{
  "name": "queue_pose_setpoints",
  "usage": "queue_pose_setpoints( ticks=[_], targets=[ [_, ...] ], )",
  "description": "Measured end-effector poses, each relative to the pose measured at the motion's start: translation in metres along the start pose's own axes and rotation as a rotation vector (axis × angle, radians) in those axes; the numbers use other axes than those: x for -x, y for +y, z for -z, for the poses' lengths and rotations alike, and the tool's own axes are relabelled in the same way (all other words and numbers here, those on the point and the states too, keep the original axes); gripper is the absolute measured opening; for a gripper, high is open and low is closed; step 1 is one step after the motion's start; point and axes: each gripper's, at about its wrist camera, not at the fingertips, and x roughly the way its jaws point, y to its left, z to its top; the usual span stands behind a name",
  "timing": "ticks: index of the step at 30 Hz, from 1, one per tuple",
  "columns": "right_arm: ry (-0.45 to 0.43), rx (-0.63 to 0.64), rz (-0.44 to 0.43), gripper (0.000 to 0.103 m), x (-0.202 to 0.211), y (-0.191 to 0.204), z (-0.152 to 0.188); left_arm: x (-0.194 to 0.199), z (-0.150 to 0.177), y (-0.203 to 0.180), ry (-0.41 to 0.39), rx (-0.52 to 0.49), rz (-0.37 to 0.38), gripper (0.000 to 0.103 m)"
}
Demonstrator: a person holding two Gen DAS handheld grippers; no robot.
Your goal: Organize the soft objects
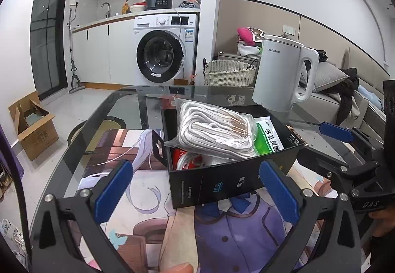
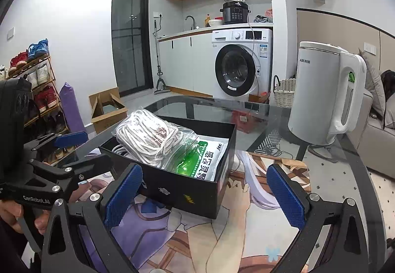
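— Both claws spread wide, gripping nothing: left gripper point(image 1: 197, 189) low at 6 o'clock of the black box point(image 1: 222, 182), right gripper point(image 2: 205, 195) likewise just short of the box's near wall, seen from its own camera.

— And the soft things?

— Already inside the box: clear bag of white cord point(image 1: 217, 132) heaped on top, bulging above the rim toward 10 o'clock; green-and-white medicine sachet point(image 1: 270, 137) flat at 3 o'clock of the bag; something red point(image 1: 185, 157) half hidden beneath, not identifiable.

— So the step in hand?

— Probably settling the cord bag lower. Best done by pressing down on the bag's middle, not pinching the slippery plastic at one corner. Worth steadying the box's near wall with the other claw, since light card on a printed desk mat point(image 1: 138, 211) likely slides.

— Hazards?

— White electric kettle point(image 1: 284, 75) at 1 o'clock, well apart on the glass table point(image 1: 128, 105); still, wide sweeps best avoided. Gentle pressure only, lest the sachet crumple.
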Motion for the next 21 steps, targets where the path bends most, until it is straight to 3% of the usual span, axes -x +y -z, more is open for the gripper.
queue_pose_setpoints(
  ticks=[21],
  targets=[
    [-0.045, 0.020, 0.000, 0.102, 0.0056, 0.0032, 0.0012, 0.0037, 0.0035, 0.0011, -0.042, -0.002, 0.002, 0.103]
  ],
)
